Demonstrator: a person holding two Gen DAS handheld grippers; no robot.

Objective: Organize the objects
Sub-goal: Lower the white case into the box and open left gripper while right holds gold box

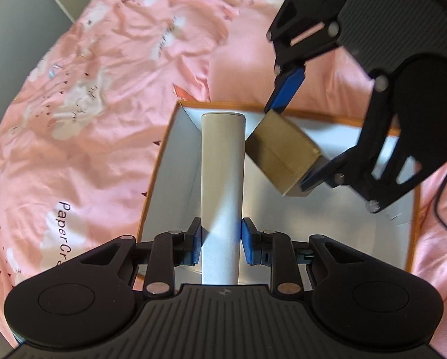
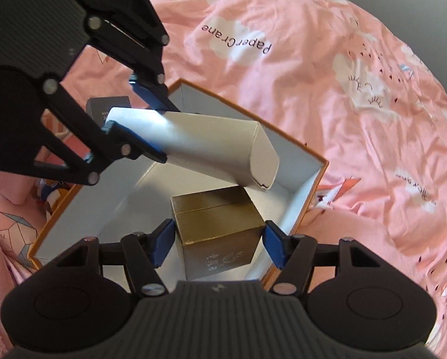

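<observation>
A: What is seen nearest in the left wrist view?
B: The left gripper (image 1: 221,243) is seen clamped narrowly on a long white carton (image 1: 222,185), whose sides are pressed by the blue pads (image 1: 248,245). The carton is held pointing away from the camera, above the open box (image 1: 151,185).

A: And in the right wrist view?
B: The right gripper (image 2: 216,246) is spread fairly wide, and a gold box (image 2: 217,233) is gripped between its pads. Silver markings are printed on the near face of the gold box; they cannot be read.

A: Where are both things placed relative to the open box?
B: Both are held over the white interior of the orange-edged open box (image 2: 307,197). The white carton (image 2: 211,152) is seen tilted just above the gold box; whether the two touch cannot be told. In the left view, the gold box (image 1: 283,155) is seen just beside the carton's right side, held by the right gripper (image 1: 292,146).

A: What is found farther out?
B: The open box is set on a pink bedsheet (image 1: 103,89) printed with white clouds and the words "PaperCrane". A dark small box (image 2: 103,106) is partly hidden behind the left gripper (image 2: 151,131)
</observation>
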